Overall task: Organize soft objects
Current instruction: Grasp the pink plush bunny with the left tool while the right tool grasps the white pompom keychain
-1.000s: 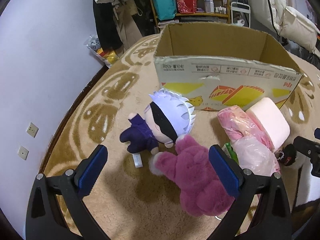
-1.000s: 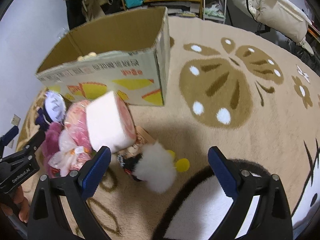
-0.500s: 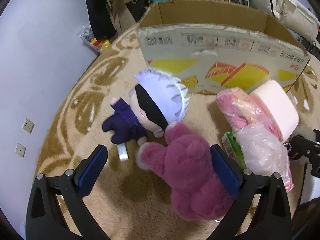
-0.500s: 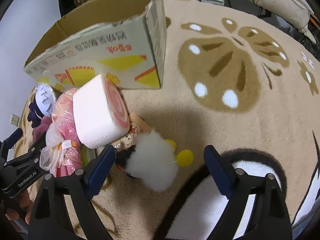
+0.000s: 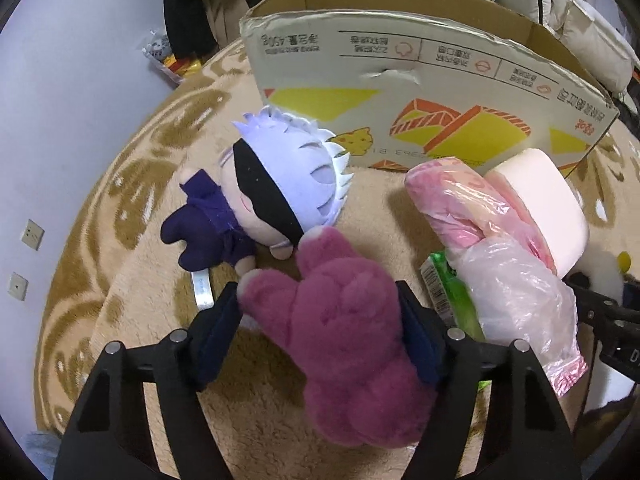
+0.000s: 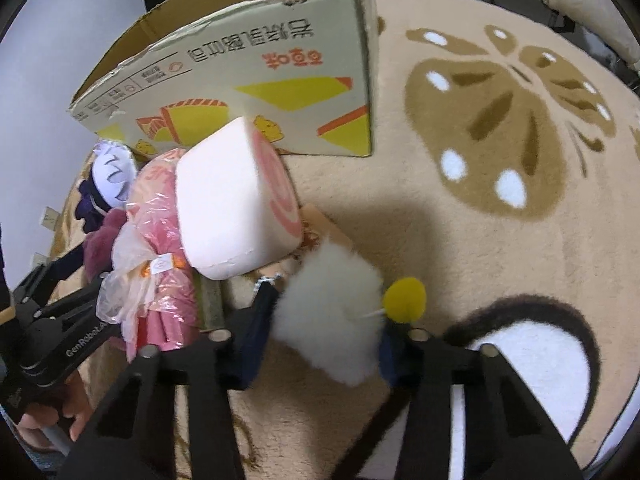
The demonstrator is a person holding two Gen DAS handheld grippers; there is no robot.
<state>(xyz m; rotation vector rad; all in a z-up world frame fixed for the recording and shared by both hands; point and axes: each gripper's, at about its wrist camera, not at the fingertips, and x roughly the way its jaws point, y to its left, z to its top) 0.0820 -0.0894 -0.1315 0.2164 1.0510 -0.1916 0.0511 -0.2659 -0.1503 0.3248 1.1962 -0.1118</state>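
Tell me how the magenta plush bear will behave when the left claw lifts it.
The magenta plush bear looks soft and stuffed, so it will probably squash between the left claw pads rather than slip. Its limbs will likely droop. It seems light for its size, and its fuzzy pile should give decent grip.

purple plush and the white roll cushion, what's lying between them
In the left wrist view, a pink toy in clear plastic and a green packet lie between the purple plush and the white roll cushion.
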